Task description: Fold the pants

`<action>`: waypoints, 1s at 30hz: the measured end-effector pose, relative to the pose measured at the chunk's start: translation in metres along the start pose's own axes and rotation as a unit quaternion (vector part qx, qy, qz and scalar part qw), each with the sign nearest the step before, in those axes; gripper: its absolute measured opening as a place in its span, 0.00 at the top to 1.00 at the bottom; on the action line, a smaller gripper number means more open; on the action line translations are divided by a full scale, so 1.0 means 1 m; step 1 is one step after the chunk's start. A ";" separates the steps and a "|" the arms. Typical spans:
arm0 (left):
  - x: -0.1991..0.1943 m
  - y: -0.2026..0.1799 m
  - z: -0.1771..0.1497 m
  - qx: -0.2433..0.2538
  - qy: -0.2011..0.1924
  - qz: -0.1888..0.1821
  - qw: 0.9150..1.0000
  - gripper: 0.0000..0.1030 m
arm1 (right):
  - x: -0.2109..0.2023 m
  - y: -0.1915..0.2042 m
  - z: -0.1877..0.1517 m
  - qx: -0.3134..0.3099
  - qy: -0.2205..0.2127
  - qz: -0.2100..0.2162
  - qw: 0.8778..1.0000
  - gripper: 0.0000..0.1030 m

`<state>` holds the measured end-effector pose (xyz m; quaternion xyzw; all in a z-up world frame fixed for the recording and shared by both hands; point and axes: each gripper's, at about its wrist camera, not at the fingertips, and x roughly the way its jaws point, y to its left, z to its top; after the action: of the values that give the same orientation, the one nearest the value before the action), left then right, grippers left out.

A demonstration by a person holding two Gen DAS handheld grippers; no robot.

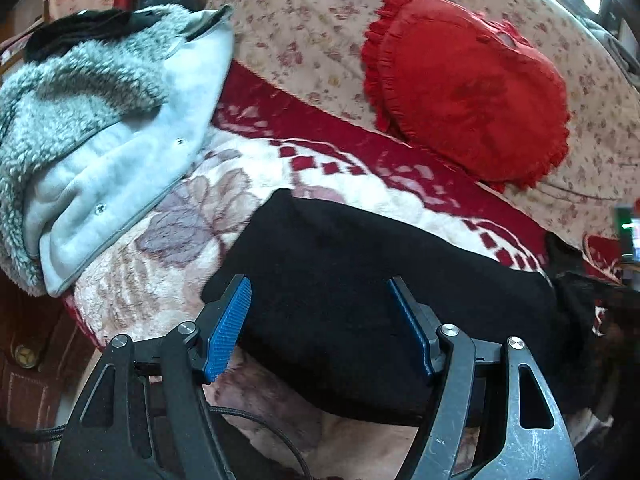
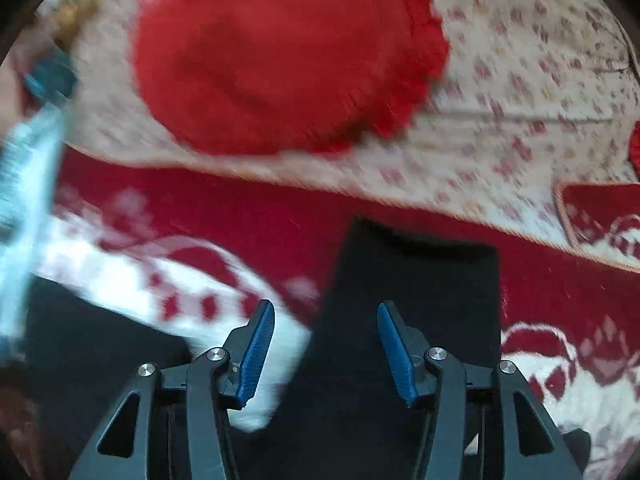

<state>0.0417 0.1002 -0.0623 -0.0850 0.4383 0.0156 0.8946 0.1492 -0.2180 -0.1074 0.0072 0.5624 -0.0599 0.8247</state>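
Note:
The black pants (image 1: 360, 300) lie folded into a flat band on a red and white patterned blanket (image 1: 224, 208). My left gripper (image 1: 320, 328) is open, its blue pads apart, hovering over the near left end of the pants. In the right wrist view, which is motion-blurred, a black pant section (image 2: 412, 304) lies under my right gripper (image 2: 326, 350), which is open with nothing between its pads. Another black part (image 2: 88, 340) lies at the lower left.
A red frilled heart cushion (image 1: 468, 84) leans on the floral sofa back (image 1: 304, 28); it also shows in the right wrist view (image 2: 280, 56). A grey fleece jacket (image 1: 100, 120) is piled at the left. A wooden edge (image 1: 24, 360) is at lower left.

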 end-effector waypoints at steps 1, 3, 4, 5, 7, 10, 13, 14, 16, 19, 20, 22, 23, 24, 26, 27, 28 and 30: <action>-0.001 -0.003 0.000 0.005 0.000 -0.002 1.000 0.32 | -0.002 -0.004 -0.002 -0.002 -0.023 0.008 1.000 0.51; -0.003 -0.007 0.000 0.009 0.000 -0.004 1.000 0.32 | -0.010 -0.020 -0.008 0.015 -0.036 0.029 0.999 0.76; -0.003 -0.009 0.000 0.009 -0.001 -0.006 1.000 0.32 | -0.018 -0.034 -0.011 0.036 -0.042 0.053 0.997 0.90; -0.003 -0.009 0.000 0.008 0.000 -0.008 1.000 0.32 | -0.030 -0.047 -0.016 0.050 -0.050 0.061 0.996 0.95; -0.003 -0.011 -0.001 0.005 0.002 -0.014 1.000 0.32 | -0.058 -0.066 -0.029 0.061 -0.070 0.065 0.993 0.95; -0.004 -0.017 -0.003 0.004 0.003 -0.022 1.000 0.32 | -0.112 -0.101 -0.065 0.086 -0.103 0.068 0.989 0.95; -0.004 -0.028 -0.005 0.009 0.006 -0.032 0.999 0.32 | -0.144 -0.139 -0.115 0.127 -0.102 0.071 0.984 0.95; -0.004 -0.033 -0.006 0.013 0.006 -0.035 0.999 0.32 | -0.145 -0.145 -0.127 0.134 -0.092 0.068 0.984 0.95; -0.002 -0.046 -0.009 0.026 0.012 -0.042 0.999 0.32 | -0.130 -0.160 -0.153 0.160 -0.056 0.078 0.983 0.95; -0.003 -0.067 -0.014 0.050 0.015 -0.051 0.997 0.32 | -0.106 -0.174 -0.179 0.218 -0.022 0.120 0.968 0.95; -0.005 -0.075 -0.017 0.061 0.014 -0.053 0.997 0.32 | -0.103 -0.176 -0.184 0.231 -0.024 0.125 0.965 0.90; -0.007 -0.083 -0.020 0.073 0.015 -0.054 0.996 0.32 | -0.103 -0.185 -0.190 0.269 -0.051 0.147 0.950 0.79; -0.006 -0.087 -0.021 0.079 0.017 -0.053 0.995 0.32 | -0.103 -0.192 -0.192 0.296 -0.068 0.166 0.938 0.69; -0.006 -0.091 -0.023 0.083 0.020 -0.054 0.995 0.32 | -0.103 -0.195 -0.193 0.309 -0.075 0.172 0.933 0.67; -0.004 -0.098 -0.026 0.085 0.026 -0.059 0.994 0.32 | -0.100 -0.202 -0.191 0.330 -0.096 0.189 0.920 0.67; -0.004 -0.099 -0.027 0.086 0.029 -0.060 0.994 0.32 | -0.098 -0.203 -0.189 0.331 -0.105 0.195 0.917 0.71; -0.004 -0.102 -0.029 0.089 0.032 -0.062 0.994 0.32 | -0.098 -0.203 -0.187 0.326 -0.104 0.193 0.920 0.78; -0.005 -0.108 -0.033 0.098 0.035 -0.063 0.993 0.32 | -0.108 -0.198 -0.187 0.304 -0.111 0.181 0.929 0.95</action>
<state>0.0240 -0.0115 -0.0627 -0.0249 0.4628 -0.0866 0.8819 -0.0844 -0.3901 -0.0653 0.3526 0.4112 -0.0784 0.8369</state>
